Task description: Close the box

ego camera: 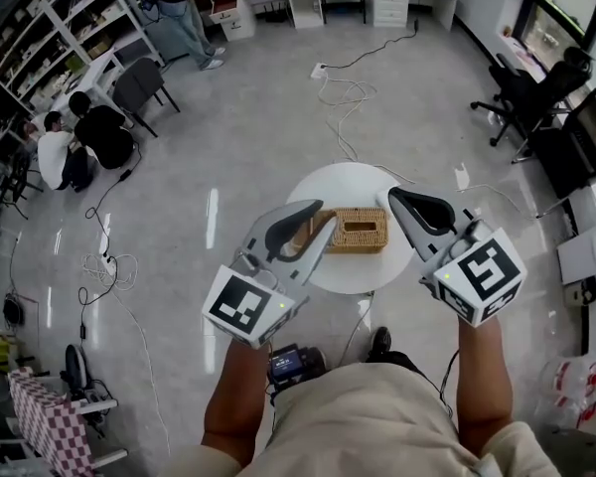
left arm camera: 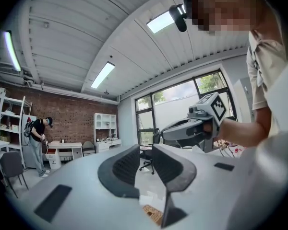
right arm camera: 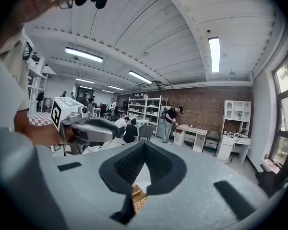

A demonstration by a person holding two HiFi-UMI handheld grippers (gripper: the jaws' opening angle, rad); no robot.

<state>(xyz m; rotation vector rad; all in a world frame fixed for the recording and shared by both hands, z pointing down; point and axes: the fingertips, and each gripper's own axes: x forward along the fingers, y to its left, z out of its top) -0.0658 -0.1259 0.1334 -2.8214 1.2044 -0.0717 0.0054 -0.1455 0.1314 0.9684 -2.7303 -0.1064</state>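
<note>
A woven wicker box (ego camera: 359, 231) with a slot in its top lies on the round white table (ego camera: 350, 184). A brown part at its left end (ego camera: 304, 235) is partly hidden behind my left gripper (ego camera: 316, 215). That gripper hangs over the box's left end, its jaws a narrow gap apart with nothing between them; a strip of wicker (left arm camera: 152, 213) shows below it. My right gripper (ego camera: 397, 198) hovers over the box's right end, shut and empty, with a corner of wicker (right arm camera: 138, 198) under its jaws. Each gripper view shows the other gripper: the right (left arm camera: 194, 126) and the left (right arm camera: 85, 130).
Two people sit on the floor (ego camera: 79, 139) at the far left and one person stands by a desk (ego camera: 187, 13). Office chairs (ego camera: 524, 95) stand at the right. Cables (ego camera: 344, 95) trail over the floor beyond the table. Shelves (ego camera: 55, 28) line the back left.
</note>
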